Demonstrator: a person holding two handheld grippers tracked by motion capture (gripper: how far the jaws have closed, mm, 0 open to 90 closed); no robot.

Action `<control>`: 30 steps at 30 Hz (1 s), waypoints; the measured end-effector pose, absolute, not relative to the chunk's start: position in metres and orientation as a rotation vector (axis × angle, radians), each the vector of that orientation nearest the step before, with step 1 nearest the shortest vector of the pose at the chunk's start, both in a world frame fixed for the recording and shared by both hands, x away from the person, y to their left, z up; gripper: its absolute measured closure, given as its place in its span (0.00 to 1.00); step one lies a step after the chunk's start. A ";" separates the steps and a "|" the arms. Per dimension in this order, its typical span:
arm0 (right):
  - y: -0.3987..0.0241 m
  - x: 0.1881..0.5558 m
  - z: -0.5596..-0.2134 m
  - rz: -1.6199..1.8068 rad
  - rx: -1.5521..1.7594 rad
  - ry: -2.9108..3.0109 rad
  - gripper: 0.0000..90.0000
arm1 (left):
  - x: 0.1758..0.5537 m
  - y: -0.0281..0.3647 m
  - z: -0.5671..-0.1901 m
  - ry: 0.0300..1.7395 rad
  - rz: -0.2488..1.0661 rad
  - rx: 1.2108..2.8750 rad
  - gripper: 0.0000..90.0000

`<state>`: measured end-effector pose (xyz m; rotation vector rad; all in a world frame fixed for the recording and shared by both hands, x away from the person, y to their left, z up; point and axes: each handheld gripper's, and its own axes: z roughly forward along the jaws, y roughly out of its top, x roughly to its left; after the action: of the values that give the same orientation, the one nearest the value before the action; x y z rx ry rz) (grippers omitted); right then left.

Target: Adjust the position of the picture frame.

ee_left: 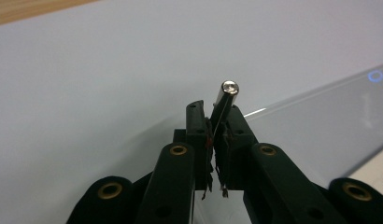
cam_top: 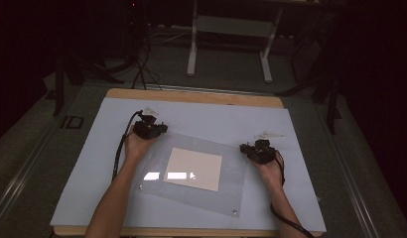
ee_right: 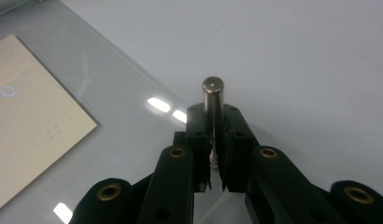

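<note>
A clear acrylic sheet (cam_top: 231,173) lies on the white table cover, with a cream square of paper (cam_top: 194,168) under or on it. My left gripper (cam_top: 159,128) sits at the sheet's far left corner, shut on a small metal pin (ee_left: 225,98) that sticks out past its jaws. My right gripper (cam_top: 246,147) is at the sheet's right edge, shut on a second metal pin (ee_right: 212,95). In the right gripper view the cream paper (ee_right: 31,121) lies to the left, and the sheet's edge (ee_right: 147,81) runs just below the pin.
A white cover (cam_top: 67,183) spreads over the wooden table (cam_top: 191,95). Small holes mark the sheet's corners (cam_top: 235,211). Beyond the table stand a white frame (cam_top: 229,29) and dark cables (cam_top: 142,64) on the floor.
</note>
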<state>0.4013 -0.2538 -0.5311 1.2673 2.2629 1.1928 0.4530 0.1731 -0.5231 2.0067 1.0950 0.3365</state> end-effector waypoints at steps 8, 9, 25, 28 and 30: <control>-0.247 0.411 -0.518 1.197 1.268 2.279 0.92 | 0.444 0.187 -0.514 1.114 0.293 2.010 0.93; -0.245 0.414 -0.516 1.200 1.266 2.284 0.92 | 0.440 0.192 -0.511 1.139 0.288 1.994 0.93; -0.228 0.446 -0.530 1.188 1.270 2.337 0.92 | 0.427 0.199 -0.519 1.237 0.307 1.991 0.92; -0.229 0.445 -0.531 1.209 1.272 2.329 0.91 | 0.427 0.201 -0.521 1.240 0.287 1.971 0.91; -0.229 0.445 -0.532 1.211 1.263 2.330 0.91 | 0.427 0.202 -0.522 1.240 0.279 1.963 0.91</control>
<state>0.4450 -0.2290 -0.5317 1.2634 2.3300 1.2110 0.4269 0.2016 -0.5217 1.9625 1.2400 0.2786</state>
